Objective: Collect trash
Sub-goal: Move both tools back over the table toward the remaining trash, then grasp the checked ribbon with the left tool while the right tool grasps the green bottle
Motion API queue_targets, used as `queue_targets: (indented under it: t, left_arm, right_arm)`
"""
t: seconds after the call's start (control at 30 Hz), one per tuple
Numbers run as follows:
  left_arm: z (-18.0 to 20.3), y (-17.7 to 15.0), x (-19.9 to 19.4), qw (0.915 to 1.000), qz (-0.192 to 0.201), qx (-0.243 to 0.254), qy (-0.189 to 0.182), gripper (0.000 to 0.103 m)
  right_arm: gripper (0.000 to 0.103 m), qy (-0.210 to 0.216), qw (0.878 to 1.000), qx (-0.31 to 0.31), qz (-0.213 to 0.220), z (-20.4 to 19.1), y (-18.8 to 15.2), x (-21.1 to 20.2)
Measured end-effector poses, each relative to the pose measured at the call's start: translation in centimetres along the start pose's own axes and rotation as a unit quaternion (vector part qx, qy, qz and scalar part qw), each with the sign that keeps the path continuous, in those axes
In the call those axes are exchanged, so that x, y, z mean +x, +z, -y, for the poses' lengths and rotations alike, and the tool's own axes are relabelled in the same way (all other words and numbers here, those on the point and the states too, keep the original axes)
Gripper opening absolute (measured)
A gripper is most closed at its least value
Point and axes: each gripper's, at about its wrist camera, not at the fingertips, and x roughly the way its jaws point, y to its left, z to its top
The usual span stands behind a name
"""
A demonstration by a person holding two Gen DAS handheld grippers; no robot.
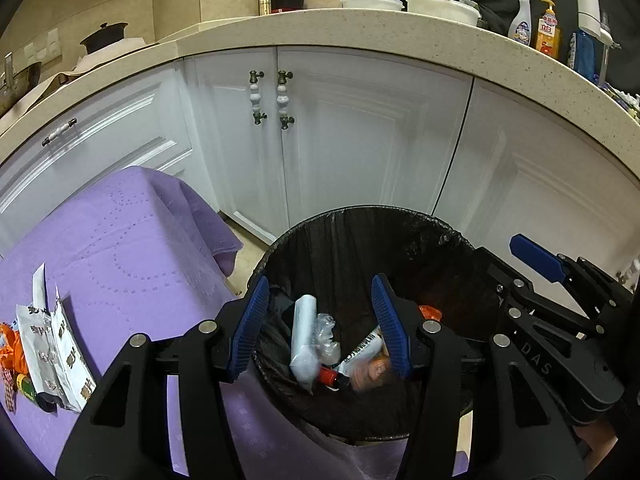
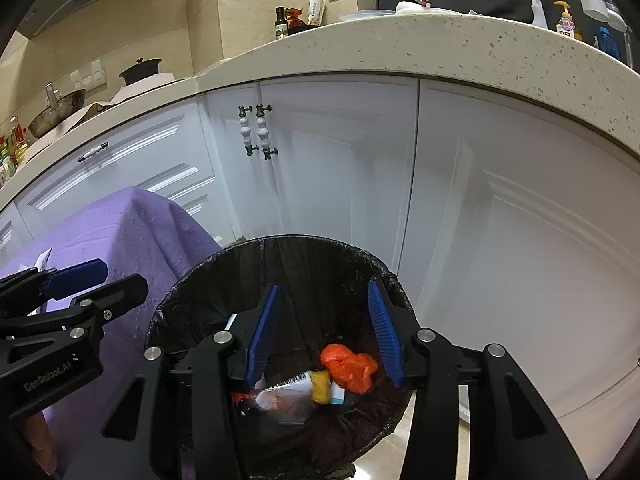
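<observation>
Both tongs hang over the mouth of the black-lined trash bin (image 1: 360, 216). The left gripper (image 1: 320, 292) has its blue ribbed pads spread apart with nothing pinched between them; seen past the pads, inside the bin, lie a white plastic bag (image 1: 302, 340), a crumpled clear wrapper (image 1: 326, 336), a printed packet (image 1: 362, 350) and a small bottle with a red cap (image 1: 334, 378). A blurred pinkish-orange item (image 1: 374, 372) shows just beside the bottle, too smeared to identify.

The right gripper (image 2: 324, 292) also stands spread, empty between its pads, over the same bin (image 2: 280, 242). Below it in the bin sit an orange plastic bag (image 2: 350, 366), a yellow piece (image 2: 320, 386) touching the orange bag, and a clear packet (image 2: 280, 398).

In the left wrist view the right gripper shows at the bin's right rim; in the right wrist view the left gripper shows at the bin's left.

Left of the bin stands a table under a purple cloth (image 1: 112, 248), its edge against the bin. On the cloth's far left, well apart from the bin, lie white printed wrappers (image 1: 60, 356) and an orange bag (image 1: 12, 350). Behind the bin are white cabinet doors (image 1: 360, 128) under a speckled countertop (image 1: 280, 24).
</observation>
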Motion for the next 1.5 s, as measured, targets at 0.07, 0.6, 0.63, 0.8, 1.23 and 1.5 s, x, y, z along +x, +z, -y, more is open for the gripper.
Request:
queue_targets:
  t: [0.07,0.6,0.63,0.8,1.23,1.5]
  left_arm:
    - [-0.2,0.0,-0.2,1.0000,0.001,-0.003,0.001,0.053]
    - [-7.1,-3.1,-6.2,0.9976,0.006,-0.059,0.036,0.061]
    - [-8.0,-3.6,-6.9,0.9970,0.006,-0.065,0.043,0.061]
    - [-12.1,-6.1,-9.7,0.9927,0.006,-0.091,0.079,0.061]
    - [-22.4,-11.7,-15.5,0.9714,-0.002,-0.170,0.165,0.061]
    - [-27.0,-14.1,-17.6,0.9590,-0.003,-0.203,0.198,0.061]
  right_arm:
    - [0.048,0.000,1.000,0.000,0.002,0.0,0.0,-0.3]
    - [0.055,0.053,0.998,-0.026,0.004,-6.3,0.1,-2.9]
    - [0.055,0.061,0.998,-0.029,0.002,-7.1,0.0,-3.0]
    - [0.055,0.098,0.994,-0.054,-0.005,-11.2,-0.5,-3.7]
    - [0.055,0.208,0.968,-0.141,-0.011,-23.4,-1.3,-6.0]
    - [0.055,0.248,0.950,-0.186,-0.033,-28.9,-2.9,-5.8]
